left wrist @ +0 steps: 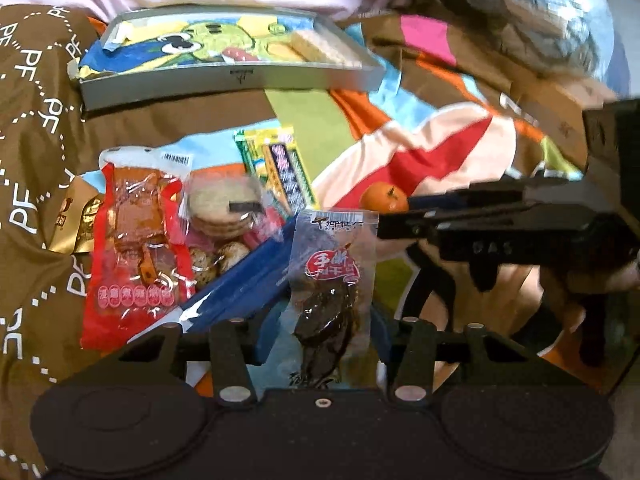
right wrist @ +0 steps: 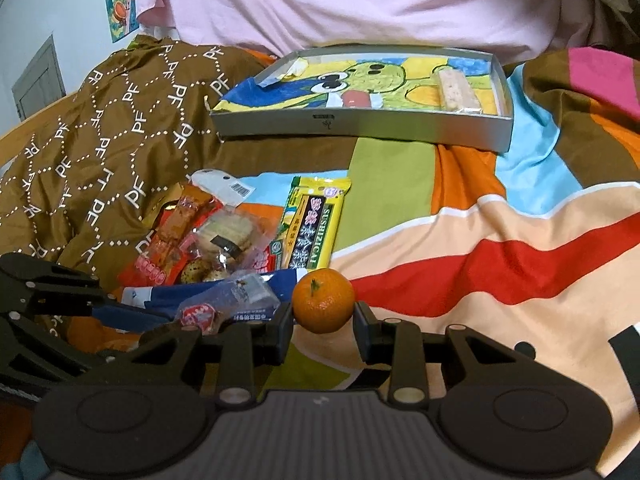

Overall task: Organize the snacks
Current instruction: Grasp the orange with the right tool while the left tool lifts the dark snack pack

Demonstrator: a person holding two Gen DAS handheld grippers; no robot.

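A grey tray [left wrist: 240, 80] with a cartoon lining lies at the back and holds a wafer bar [left wrist: 320, 46]; it also shows in the right wrist view [right wrist: 360, 128]. My left gripper [left wrist: 324, 344] is shut on a clear packet of dark dried meat [left wrist: 332, 280]. My right gripper [right wrist: 324, 328] has its jaws around a small orange [right wrist: 323, 300], touching or nearly touching its sides. The orange shows in the left wrist view [left wrist: 384, 198]. A pile of snacks lies left: a red packet [left wrist: 136, 248], biscuits [left wrist: 224, 208], a yellow-green packet [right wrist: 312, 224], a blue packet [left wrist: 236, 288].
Everything lies on a colourful bedcover [right wrist: 480, 260]. A brown patterned cloth [right wrist: 100, 140] is heaped at the left. A person in a pink shirt [right wrist: 360, 0] sits behind the tray. The right gripper's body [left wrist: 500, 232] crosses the left wrist view.
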